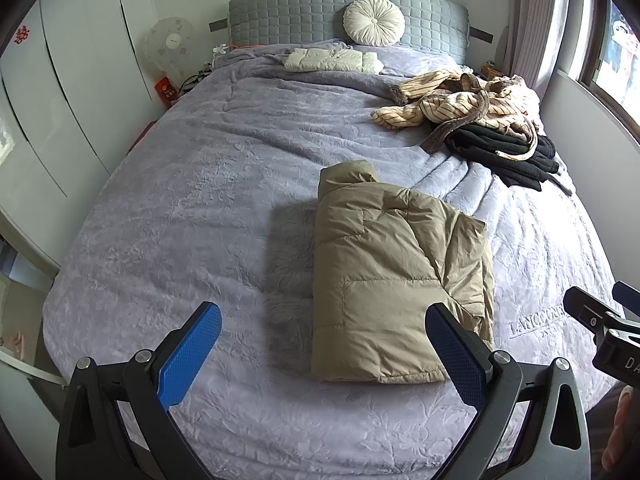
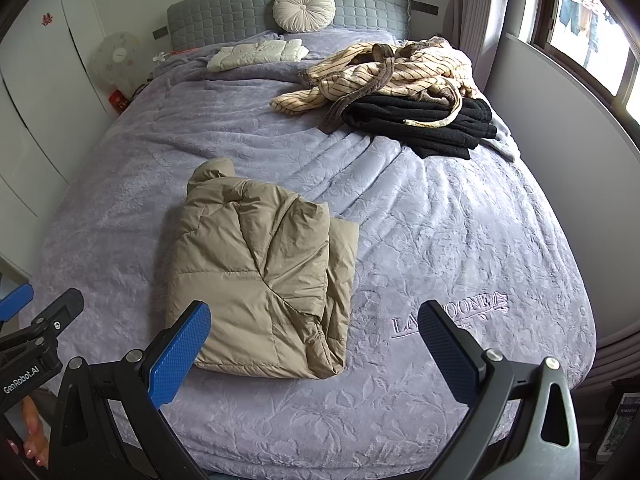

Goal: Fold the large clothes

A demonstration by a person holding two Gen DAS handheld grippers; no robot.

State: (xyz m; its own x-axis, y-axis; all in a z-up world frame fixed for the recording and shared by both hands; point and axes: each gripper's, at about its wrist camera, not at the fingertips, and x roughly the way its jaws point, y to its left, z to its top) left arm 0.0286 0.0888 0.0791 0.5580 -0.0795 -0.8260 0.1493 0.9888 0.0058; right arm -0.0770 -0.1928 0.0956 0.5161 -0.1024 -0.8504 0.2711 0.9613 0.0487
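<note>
On the bed: tan puffer jacket [image 1: 396, 276] folded into a thick oblong, lying mid-bed on the lavender bedspread [image 1: 180, 208], hood end toward the grey headboard [image 1: 280, 16].
Surface: quilted panels creased; layered edges stacked along its right side.
Left gripper [image 1: 324, 346]: blue-padded fingers spread wide, holding nothing, above the jacket's near edge.
Right gripper [image 2: 314, 338]: likewise wide apart, empty, near the jacket's near-right corner.
Far right of bed: striped robe [image 2: 384, 72] heaped over black garment [image 2: 420, 120].
By the headboard: cream folded garment [image 1: 332, 60], round cushion [image 1: 374, 22].
Left view only: wardrobe doors [image 1: 72, 92] with red paper cut-outs.
Right view only: embroidered lettering [image 2: 448, 316] unobstructed; fingers [image 2: 32, 436] with painted nails, lower left.
</note>
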